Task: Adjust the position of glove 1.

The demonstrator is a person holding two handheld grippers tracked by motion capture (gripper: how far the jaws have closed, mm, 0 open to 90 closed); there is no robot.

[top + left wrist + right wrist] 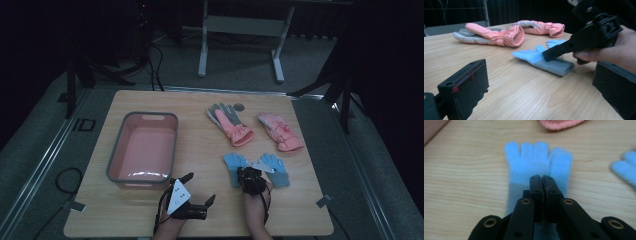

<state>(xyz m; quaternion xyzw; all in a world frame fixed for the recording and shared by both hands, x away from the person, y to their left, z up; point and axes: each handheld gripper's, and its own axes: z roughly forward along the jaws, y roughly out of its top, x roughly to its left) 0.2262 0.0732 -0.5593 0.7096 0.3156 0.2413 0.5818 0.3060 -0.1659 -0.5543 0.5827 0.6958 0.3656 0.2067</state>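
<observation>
Both grippers are black. The left gripper (200, 191) has a grey three-cornered plate on top; the right gripper (542, 180) has brass-ringed screw holes.

the one readable marking is "id", in dark block letters on the grey floor mat (83, 124) just left of the wooden table (200, 107), level with the far end of the pink basin (143, 150). no lettering, brand or number can be read on the basin or on any glove near it.
</observation>
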